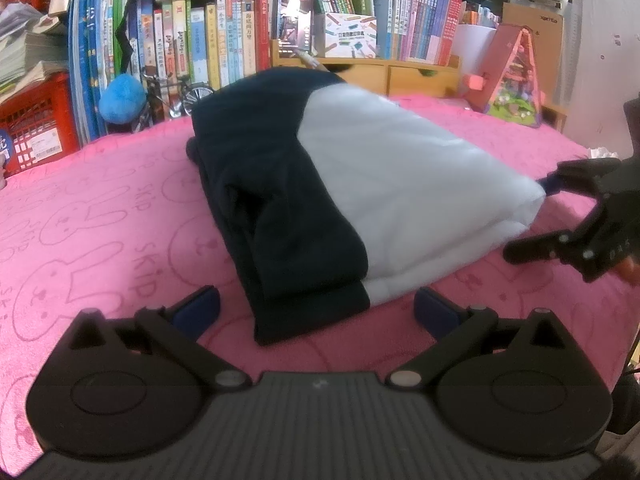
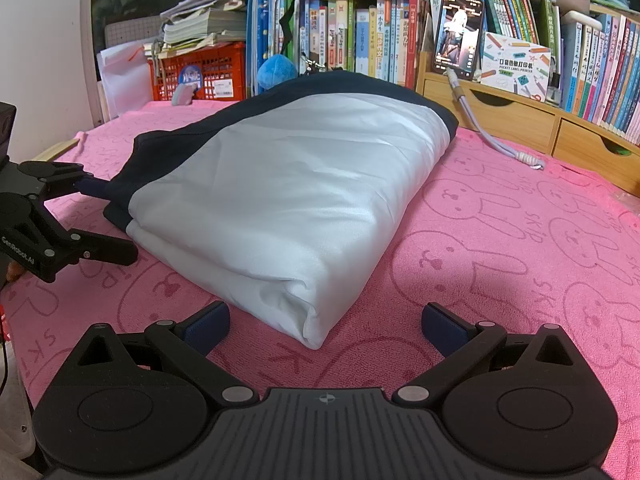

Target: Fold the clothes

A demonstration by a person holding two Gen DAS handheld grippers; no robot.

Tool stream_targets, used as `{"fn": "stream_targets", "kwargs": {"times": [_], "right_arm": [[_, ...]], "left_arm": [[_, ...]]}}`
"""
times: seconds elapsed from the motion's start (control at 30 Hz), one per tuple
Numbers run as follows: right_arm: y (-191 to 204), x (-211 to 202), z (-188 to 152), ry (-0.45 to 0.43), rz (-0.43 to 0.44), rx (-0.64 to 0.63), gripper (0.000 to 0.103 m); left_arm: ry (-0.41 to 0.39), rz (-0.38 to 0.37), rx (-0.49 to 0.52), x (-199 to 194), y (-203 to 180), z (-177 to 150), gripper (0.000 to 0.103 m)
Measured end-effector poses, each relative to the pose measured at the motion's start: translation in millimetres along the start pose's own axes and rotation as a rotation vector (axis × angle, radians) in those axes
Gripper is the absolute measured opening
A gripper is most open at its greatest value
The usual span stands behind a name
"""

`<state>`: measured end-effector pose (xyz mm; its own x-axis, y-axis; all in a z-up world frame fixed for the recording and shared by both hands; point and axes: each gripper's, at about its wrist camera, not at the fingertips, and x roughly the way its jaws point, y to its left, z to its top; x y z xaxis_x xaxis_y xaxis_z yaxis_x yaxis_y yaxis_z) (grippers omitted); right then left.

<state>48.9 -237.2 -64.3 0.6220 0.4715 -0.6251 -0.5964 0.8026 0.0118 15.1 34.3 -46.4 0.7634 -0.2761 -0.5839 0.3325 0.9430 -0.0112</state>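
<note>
A folded garment, dark navy on one side (image 1: pixel 280 208) and white on the other (image 2: pixel 288 192), lies in a thick bundle on the pink towel (image 1: pixel 100 216). My left gripper (image 1: pixel 316 308) stands open just in front of the bundle's navy corner, fingers apart and holding nothing. My right gripper (image 2: pixel 326 322) is open too, facing the white corner of the fold. Each gripper shows in the other's view: the right gripper (image 1: pixel 532 216) open at the white edge, the left gripper (image 2: pixel 108 220) open by the navy edge.
Behind the pink towel (image 2: pixel 500 240) stand rows of books (image 1: pixel 208 40), a phone (image 2: pixel 458 34) propped on wooden drawers (image 2: pixel 512 120) with a cable (image 2: pixel 492 136) trailing onto the towel, a red crate (image 1: pixel 32 128), a blue plush ball (image 1: pixel 122 98) and a pink toy house (image 1: pixel 516 72).
</note>
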Motion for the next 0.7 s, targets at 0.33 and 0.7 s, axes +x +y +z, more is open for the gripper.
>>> {"fn": "stream_targets", "kwargs": {"times": [0.33,0.7], "right_arm": [[-0.1,0.2,-0.2,0.0,0.0,-0.001,0.103],[0.2,0.4,-0.3,0.0,0.0,-0.001,0.103]], "left_arm": [[0.0,0.008,0.005,0.2,-1.1,-0.4,0.103],[-0.005,-0.001,-0.007,-0.2,0.3,0.5,0.103]]}}
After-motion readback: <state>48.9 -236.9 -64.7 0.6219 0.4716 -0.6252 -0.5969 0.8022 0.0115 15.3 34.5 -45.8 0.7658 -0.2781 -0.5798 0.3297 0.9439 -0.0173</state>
